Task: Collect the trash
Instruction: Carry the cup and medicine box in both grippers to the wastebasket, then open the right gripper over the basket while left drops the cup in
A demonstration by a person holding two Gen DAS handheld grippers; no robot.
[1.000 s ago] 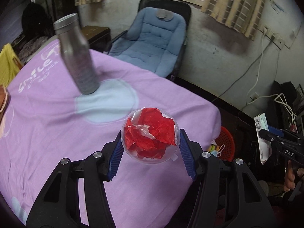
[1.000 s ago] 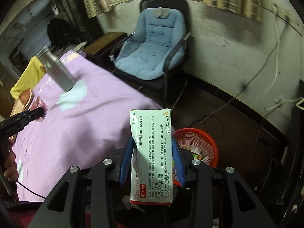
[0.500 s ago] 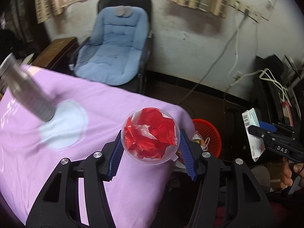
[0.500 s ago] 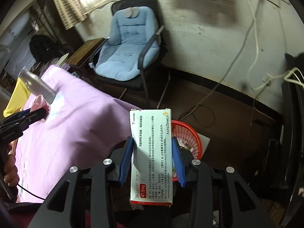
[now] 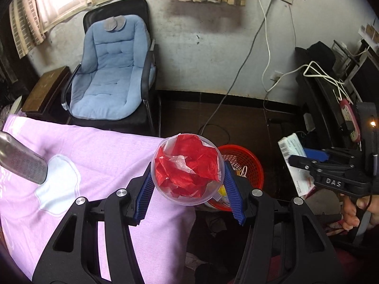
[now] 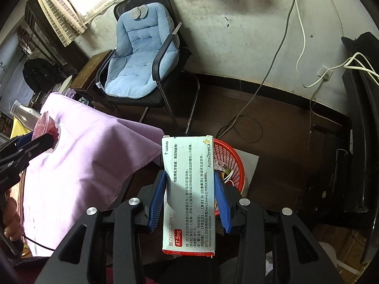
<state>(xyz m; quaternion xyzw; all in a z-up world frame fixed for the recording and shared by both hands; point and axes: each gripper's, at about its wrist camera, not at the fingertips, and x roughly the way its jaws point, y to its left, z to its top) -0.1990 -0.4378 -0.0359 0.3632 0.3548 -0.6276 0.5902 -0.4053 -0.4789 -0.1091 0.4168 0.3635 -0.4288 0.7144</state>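
My left gripper (image 5: 188, 184) is clamped on a clear plastic cup (image 5: 187, 169) stuffed with crumpled red wrapper (image 5: 189, 165), its blue ribbed pads (image 5: 144, 196) pressing the cup's sides at 9 and 3 o'clock. My right gripper (image 6: 189, 196) is clamped on a white Betaloc ZOK medicine box (image 6: 189, 194), held upright between its own blue pads (image 6: 156, 201). In the left wrist view the red mesh trash basket (image 5: 246, 163) sits on the dark floor just behind the cup at 3 o'clock, with scraps already inside; in the right wrist view the same basket (image 6: 227, 163) peeks out behind the box at 2 o'clock. The pink tablecloth (image 5: 94, 165) spreads toward 9 o'clock, carrying a tilted-looking steel bottle (image 5: 21, 161). A blue padded chair (image 5: 111, 71) stands against the wall at 11 o'clock.
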